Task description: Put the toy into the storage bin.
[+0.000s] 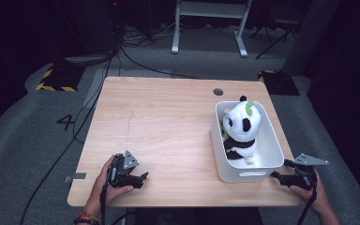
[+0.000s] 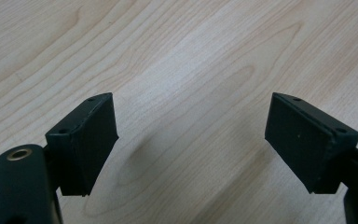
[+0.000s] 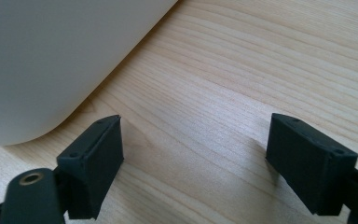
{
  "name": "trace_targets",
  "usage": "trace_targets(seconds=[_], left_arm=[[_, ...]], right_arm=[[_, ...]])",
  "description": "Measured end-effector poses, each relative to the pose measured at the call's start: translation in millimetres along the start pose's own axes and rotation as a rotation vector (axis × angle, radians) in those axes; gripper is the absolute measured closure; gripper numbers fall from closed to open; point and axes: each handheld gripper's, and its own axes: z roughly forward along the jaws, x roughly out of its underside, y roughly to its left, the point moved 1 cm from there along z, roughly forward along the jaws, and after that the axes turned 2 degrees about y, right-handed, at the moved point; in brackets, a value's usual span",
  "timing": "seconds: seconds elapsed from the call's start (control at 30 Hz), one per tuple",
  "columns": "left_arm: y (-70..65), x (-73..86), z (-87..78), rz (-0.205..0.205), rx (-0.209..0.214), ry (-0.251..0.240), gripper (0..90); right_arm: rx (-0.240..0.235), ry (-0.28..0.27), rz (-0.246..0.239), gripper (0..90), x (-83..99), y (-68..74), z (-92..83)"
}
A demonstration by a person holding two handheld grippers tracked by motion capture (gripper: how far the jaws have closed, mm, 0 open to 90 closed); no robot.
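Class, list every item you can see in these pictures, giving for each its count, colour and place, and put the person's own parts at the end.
Table: one, light wood, centre of the high view.
Bin: one, white, on the table's right side.
Panda toy: one, black and white with green leaves, sitting inside the bin.
Desk frame: one, white, on the floor beyond the table.
Hazard-striped plates: two, black and yellow, on the floor at the table's far corners.
Left claw: one, black, open, low over the table's near left edge.
Right claw: one, black, open, beside the bin's near right corner.
Hands: two, holding the claws at the bottom edge.
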Motion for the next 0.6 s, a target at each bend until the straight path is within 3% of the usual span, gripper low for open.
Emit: trace_targets(seconds=[0.2,0.3,0.53,0.6], left_arm=[[1.1,6.6,-1.6,-0.034,0.026,-0.004,16.7],[3.4,10.1,-2.5,-0.043,0.023,-0.012,16.6],[8.4,18.8,-3.8,-0.106,0.025,-0.014,17.2],[10.1,20.4,-4.1,-0.102,0.024,-0.015,17.3]], right_arm=[[0.0,0.0,0.0,18.7,0.0,-0.1,0.0],[0.0,-0.001,-0.001,18.7,0.0,-0.1,0.1],[0.0,0.0,0.0,18.6,0.0,0.0,0.0],[0.0,0.0,0.0,18.7,0.0,0.0,0.0]])
